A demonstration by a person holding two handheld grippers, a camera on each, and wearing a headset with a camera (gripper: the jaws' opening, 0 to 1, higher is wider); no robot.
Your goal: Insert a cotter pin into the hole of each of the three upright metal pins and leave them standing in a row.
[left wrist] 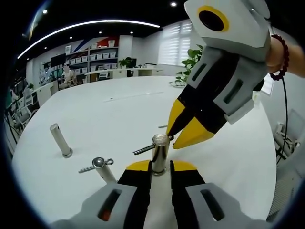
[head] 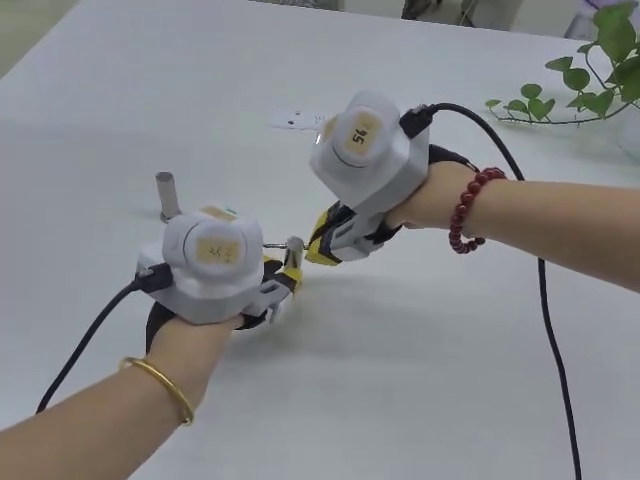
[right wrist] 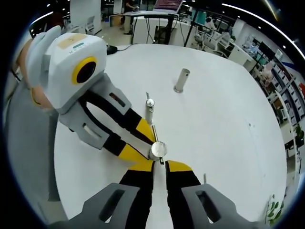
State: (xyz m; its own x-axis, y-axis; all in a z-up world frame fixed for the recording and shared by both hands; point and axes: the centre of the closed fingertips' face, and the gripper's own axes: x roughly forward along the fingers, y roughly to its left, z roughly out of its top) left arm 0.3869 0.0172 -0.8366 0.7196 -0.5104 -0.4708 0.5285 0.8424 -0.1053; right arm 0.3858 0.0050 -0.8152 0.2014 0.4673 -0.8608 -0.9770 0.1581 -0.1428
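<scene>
My left gripper [left wrist: 160,167] is shut on an upright metal pin [left wrist: 160,151], low on its shaft. A cotter pin [left wrist: 143,149] runs through the hole near its head and sticks out on the far side. My right gripper [right wrist: 159,164] comes at that pin [right wrist: 157,149] from the other side, its yellow tips closed on the cotter pin's near end. In the head view both grippers meet at the pin [head: 294,243]. A second pin [left wrist: 102,167] stands close by with a cotter pin through it. The third pin [left wrist: 60,140] stands bare, farther off.
The white table [head: 420,350] stretches wide all around. A small white label [head: 297,120] lies behind the grippers. A potted plant [head: 600,70] sits at the far right corner. Black cables [head: 545,300] trail from both grippers. Something small and thin [right wrist: 204,178] lies near my right gripper.
</scene>
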